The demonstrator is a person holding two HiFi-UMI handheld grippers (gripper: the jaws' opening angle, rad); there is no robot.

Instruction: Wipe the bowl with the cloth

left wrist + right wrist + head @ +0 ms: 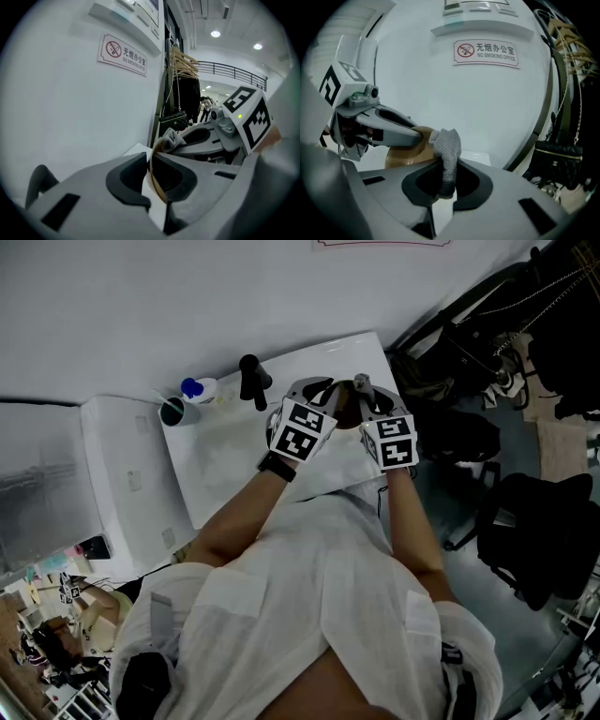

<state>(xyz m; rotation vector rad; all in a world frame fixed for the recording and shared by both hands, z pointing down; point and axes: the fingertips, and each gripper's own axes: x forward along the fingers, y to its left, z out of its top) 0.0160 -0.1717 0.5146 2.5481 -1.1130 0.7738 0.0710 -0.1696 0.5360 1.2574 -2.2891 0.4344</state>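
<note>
- The left gripper (pixel 152 180) is clamped shut on the thin rim of a brown bowl (pixel 155 176), holding it over a white table (pixel 225 460).
- The right gripper (pixel 444 180) pinches a grey knitted cloth (pixel 446 149) between its closed jaws.
- The cloth's bunched top rests against the bowl's edge, beside the left gripper's jaw.
- Both grippers meet over the table's right end, ahead of the person's white shirt.
- A no-smoking sign (pixel 486 53) hangs on the white wall behind.
</note>
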